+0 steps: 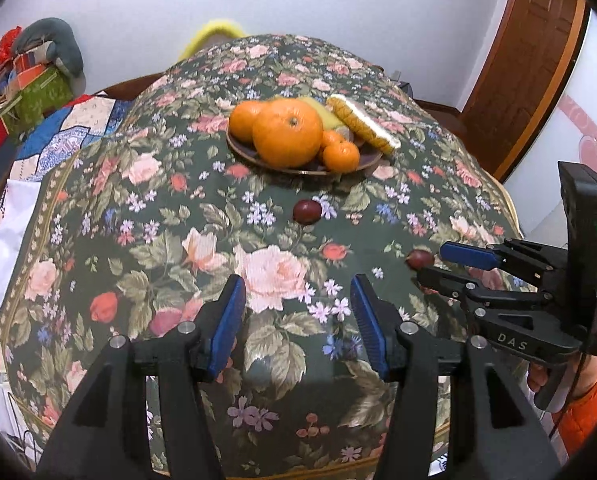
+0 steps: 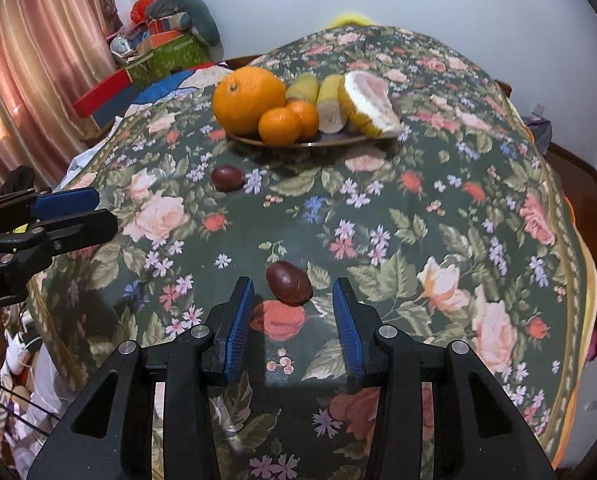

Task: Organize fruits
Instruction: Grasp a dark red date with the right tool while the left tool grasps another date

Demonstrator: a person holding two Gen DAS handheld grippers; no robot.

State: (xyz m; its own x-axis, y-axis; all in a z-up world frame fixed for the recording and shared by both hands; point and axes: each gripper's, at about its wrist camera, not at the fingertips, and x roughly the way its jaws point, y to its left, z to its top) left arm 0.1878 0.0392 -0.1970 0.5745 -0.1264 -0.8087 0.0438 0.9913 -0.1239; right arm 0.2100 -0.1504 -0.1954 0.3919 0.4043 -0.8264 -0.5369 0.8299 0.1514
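My right gripper (image 2: 293,308) stood wide open, empty, its jaws flanking the near date (image 2: 289,283) at lower centre; I judged pickup in hand, needing advance and closure. My left gripper (image 1: 298,312) gaped empty. Counted: two dates, second (image 2: 227,177) mid-left; one plate (image 2: 338,141), upper centre.
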